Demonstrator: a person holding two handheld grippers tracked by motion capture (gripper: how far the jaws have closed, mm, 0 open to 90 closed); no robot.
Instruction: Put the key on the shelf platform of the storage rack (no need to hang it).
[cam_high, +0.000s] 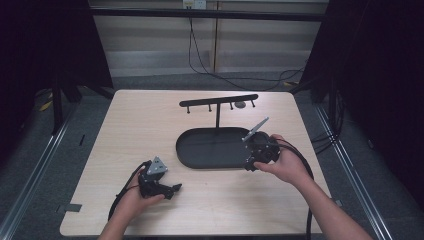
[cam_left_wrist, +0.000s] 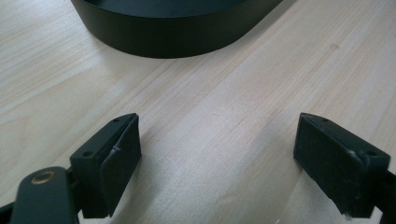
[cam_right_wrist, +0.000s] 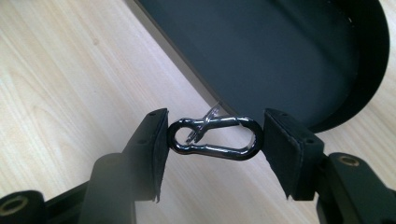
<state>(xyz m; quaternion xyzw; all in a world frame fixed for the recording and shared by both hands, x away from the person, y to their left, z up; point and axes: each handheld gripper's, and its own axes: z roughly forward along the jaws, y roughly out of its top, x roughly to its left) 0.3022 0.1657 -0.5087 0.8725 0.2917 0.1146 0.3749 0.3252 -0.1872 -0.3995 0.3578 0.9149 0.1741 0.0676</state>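
Two tools are in use. Right tool (cam_right_wrist: 215, 137) clamps a dark metal carabiner (cam_right_wrist: 215, 137) lengthwise between its pads, just above the near rim of the black oval tray (cam_high: 186, 150). Left tool (cam_left_wrist: 217, 161) rests on the worktop (cam_high: 145, 125), jaws wide apart, gripping nothing, near the tray.

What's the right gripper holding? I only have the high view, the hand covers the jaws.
Observer: A dark metal carabiner, clamped end to end between the right gripper pads.
Operator: Over the tray or the table?
Observer: At the edge of the black tray, with bare wood beneath the clip; whether it touches the rim I cannot tell.
Operator: Left gripper, anything in it?
Observer: No. The left gripper jaws stand wide apart over bare table, with the tray wall ahead.
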